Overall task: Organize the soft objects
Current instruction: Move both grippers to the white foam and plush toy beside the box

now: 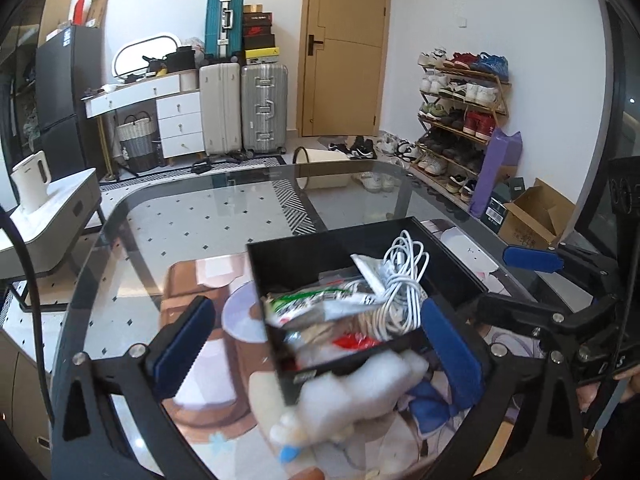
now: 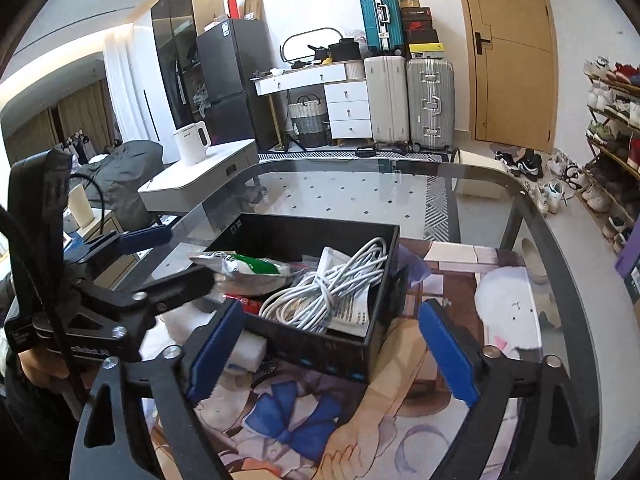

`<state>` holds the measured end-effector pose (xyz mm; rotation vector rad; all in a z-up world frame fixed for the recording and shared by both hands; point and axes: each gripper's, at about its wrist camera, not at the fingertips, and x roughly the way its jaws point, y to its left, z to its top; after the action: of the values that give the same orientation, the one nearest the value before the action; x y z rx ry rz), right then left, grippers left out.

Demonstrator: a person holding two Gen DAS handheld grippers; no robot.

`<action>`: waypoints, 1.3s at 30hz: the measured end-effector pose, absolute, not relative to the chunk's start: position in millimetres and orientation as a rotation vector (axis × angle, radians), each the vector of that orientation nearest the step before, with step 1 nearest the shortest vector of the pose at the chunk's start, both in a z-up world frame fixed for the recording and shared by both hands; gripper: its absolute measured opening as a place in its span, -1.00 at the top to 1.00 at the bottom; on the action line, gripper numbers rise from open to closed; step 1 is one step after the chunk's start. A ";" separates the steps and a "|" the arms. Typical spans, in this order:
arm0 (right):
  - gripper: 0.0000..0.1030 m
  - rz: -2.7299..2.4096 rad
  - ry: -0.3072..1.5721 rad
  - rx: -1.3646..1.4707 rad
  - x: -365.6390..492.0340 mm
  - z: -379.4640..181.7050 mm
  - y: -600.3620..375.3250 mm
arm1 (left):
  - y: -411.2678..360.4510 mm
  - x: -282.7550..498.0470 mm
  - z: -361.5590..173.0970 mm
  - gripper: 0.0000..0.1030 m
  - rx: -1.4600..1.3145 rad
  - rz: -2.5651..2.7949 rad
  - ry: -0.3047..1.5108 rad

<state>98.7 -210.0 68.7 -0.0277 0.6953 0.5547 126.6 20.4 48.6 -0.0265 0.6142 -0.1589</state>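
Both grippers wide apart, holding nothing.
You angled the left gripper (image 1: pixel 316 348) and right gripper (image 2: pixel 332 356) downward; the black box (image 2: pixel 320 344) sat between each pair of jaws, white plush (image 1: pixel 352 396) against it, on the glass table (image 2: pixel 540 216).

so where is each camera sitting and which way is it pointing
left wrist: sits on the left gripper, angled down over the glass table at the black box and a blurred white plush; its own open blue fingers show, the right gripper at right.
right wrist: sits on the right gripper, facing the same box from its right; the left gripper and a hand show at left.
shared: box, white cable, door, suitcases.
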 end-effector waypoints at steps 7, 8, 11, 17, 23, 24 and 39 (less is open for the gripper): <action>-0.99 0.552 0.711 0.033 89.4 61.3 -208.5 | 41.8 99.9 43.4 -1.00 -0.059 -0.107 0.610; -0.99 0.551 0.717 0.035 87.9 58.3 -207.1 | 44.1 97.2 41.2 -1.00 -0.061 -0.099 0.614; -0.99 0.558 0.733 0.039 85.1 51.2 -202.6 | 49.6 90.4 33.5 -1.00 -0.065 -0.083 0.627; -0.99 0.572 0.757 0.069 82.0 42.0 -195.1 | 57.9 80.6 16.7 -1.00 -0.068 -0.059 0.659; -0.99 0.607 0.786 0.109 79.2 30.7 -181.9 | 68.1 72.4 7.8 -1.00 -0.087 -0.046 0.669; -0.99 0.613 0.792 0.113 78.5 29.0 -178.6 | 69.0 71.1 7.1 -1.00 -0.083 -0.039 0.667; -0.99 0.651 0.860 0.183 84.4 13.8 -129.0 | 86.5 60.8 -6.0 -1.00 -0.096 0.009 0.681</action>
<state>84.4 -129.0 13.8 0.1830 0.8602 0.6509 60.8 86.5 -6.0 -0.0961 0.6806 0.0085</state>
